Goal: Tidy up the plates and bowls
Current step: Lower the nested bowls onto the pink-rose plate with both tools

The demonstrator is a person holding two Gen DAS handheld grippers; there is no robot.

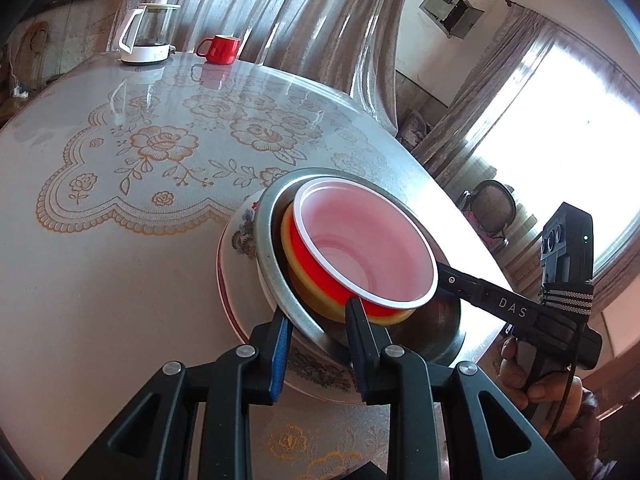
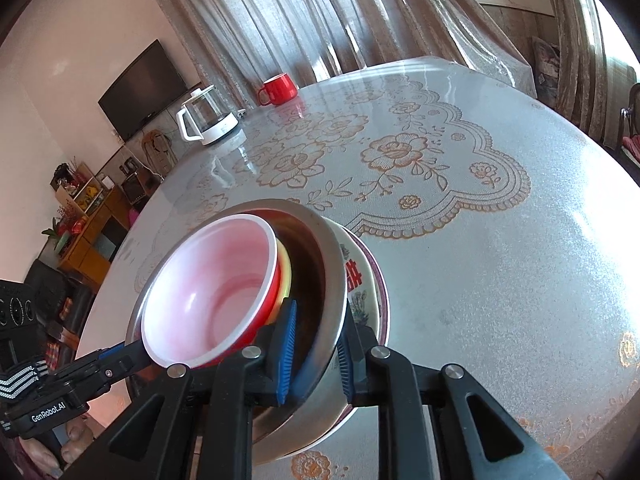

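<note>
Both the left gripper point(image 1: 318, 334) and right gripper point(image 2: 314, 354) clamp the steel bowl's point(image 1: 272, 248) rim. Nested bowls hide its floor, and it covers most of the floral plate point(image 1: 230, 264).

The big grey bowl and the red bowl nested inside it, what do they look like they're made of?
The big grey bowl looks like metal, probably stainless steel: dull silvery rim, dark reflective inside. The red bowl looks like thin plastic: glossy red outside, and light glows pink through its white inside. The flowered plate underneath looks like glazed ceramic.
</note>
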